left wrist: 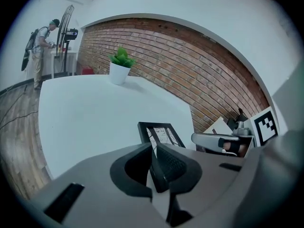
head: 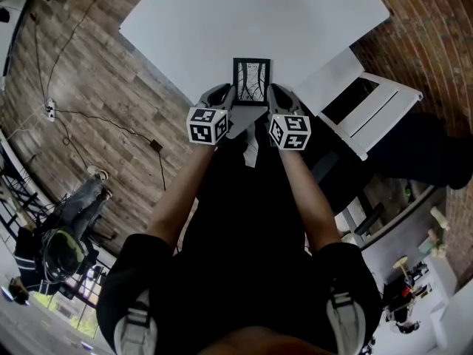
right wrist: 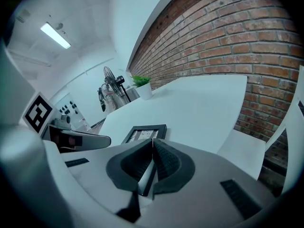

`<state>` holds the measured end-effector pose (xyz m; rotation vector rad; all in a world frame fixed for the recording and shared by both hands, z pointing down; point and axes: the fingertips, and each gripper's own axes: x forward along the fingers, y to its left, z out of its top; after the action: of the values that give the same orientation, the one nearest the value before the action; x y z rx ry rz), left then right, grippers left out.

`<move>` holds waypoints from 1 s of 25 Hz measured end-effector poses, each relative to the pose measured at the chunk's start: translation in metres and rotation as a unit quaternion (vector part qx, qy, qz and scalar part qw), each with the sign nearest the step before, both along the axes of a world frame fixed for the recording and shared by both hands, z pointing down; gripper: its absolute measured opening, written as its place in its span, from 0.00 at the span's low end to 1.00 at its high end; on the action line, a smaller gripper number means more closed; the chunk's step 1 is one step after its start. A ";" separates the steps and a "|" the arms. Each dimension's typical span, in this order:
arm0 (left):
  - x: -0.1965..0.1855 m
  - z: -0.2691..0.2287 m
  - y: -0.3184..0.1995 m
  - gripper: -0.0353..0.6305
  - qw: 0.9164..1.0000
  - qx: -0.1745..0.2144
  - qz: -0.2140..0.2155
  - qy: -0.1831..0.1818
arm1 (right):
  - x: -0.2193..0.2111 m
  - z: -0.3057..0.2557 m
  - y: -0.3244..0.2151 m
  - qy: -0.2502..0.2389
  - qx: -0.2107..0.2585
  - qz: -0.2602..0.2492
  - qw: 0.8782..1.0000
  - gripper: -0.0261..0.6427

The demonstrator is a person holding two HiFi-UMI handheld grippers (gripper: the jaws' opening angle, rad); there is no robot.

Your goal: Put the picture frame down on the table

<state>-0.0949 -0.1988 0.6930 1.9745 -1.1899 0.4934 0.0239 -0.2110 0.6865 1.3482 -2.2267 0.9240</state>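
Observation:
A black picture frame [head: 251,80] with a pale print in it lies flat and low over the near edge of the white table [head: 222,21]. I cannot tell whether it touches the tabletop. My left gripper [head: 230,96] is shut on the frame's left edge, and my right gripper [head: 272,95] is shut on its right edge. In the left gripper view the frame [left wrist: 160,132] sticks out beyond the closed left gripper [left wrist: 153,149]. In the right gripper view the frame [right wrist: 145,132] runs forward from the closed right gripper [right wrist: 152,145]. The frame's near part is hidden by the jaws.
A potted plant [left wrist: 119,65] stands at the table's far end by the brick wall [left wrist: 190,65]. A white chair [head: 369,108] is beside the table's right side. Cables [head: 89,117] lie on the wooden floor at left. A person [left wrist: 40,44] stands far off near a fan [left wrist: 66,30].

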 end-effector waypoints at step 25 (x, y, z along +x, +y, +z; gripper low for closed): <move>-0.019 -0.097 0.043 0.09 0.998 0.066 0.022 -0.003 | 0.019 -0.084 0.057 0.039 0.058 0.004 0.998 0.03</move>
<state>-0.1135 -0.1562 0.5961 2.1154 -1.2121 0.4535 0.0429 -0.1543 0.6028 1.4202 -2.2461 0.7420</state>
